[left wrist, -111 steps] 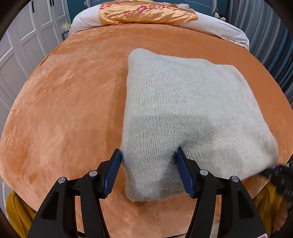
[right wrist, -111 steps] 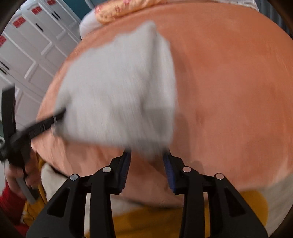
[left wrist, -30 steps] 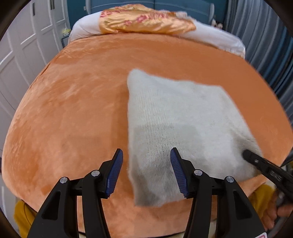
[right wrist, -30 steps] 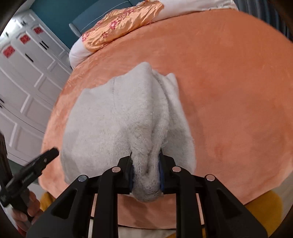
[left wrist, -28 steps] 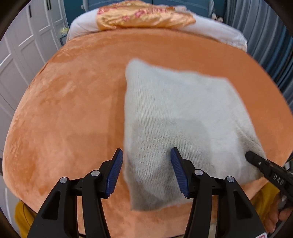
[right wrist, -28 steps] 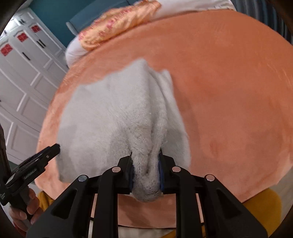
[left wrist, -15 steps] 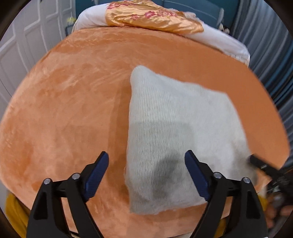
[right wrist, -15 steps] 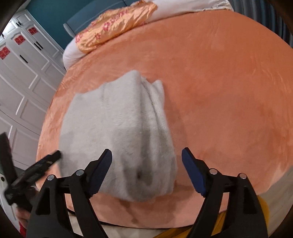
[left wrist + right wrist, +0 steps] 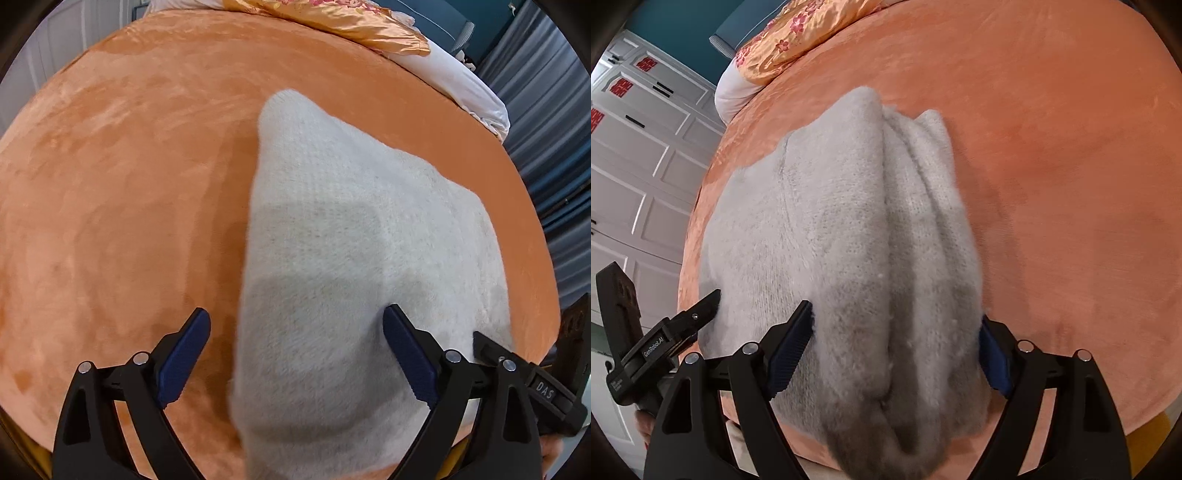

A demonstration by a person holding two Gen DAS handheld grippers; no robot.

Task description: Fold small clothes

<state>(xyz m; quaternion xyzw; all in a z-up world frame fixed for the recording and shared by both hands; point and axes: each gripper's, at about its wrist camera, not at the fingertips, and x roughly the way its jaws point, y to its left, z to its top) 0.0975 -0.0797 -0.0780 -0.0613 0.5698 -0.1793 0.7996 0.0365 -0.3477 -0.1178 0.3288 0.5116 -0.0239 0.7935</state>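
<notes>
Both grippers have let go since a second ago: the right gripper (image 9: pixel 895 341), then pinched tight on the bunched near edge of the grey knit garment (image 9: pixel 846 236), now stands spread wide with that bunch loose between its blue pads, and it hangs closer over the cloth. Left gripper (image 9: pixel 295 350) has also spread; its jaws are opening at this moment, and its pads (image 9: pixel 184 354) stand clear of the wool on either side of the garment's (image 9: pixel 354 266) near left corner.

Nearest the right wrist camera, the folded edge runs out of frame at 6 o'clock, so its lower end cannot be seen. The right-hand pad is partly buried behind the fuzzy edge; whether it touches the wool cannot be told. At 8 o'clock in that view the left gripper's black tip lies just beside the garment's left edge, with part of a hand under it, cut off.

In the left wrist view the right gripper's black finger shows at 4 o'clock, against the garment's right side.

Farther out, the garment lies folded on the orange bed cover (image 9: pixel 122 155), with layered folds along its right side. At 12 o'clock lie a gold floral quilt (image 9: pixel 798 37) and a white pillow (image 9: pixel 465 88), both cropped.
</notes>
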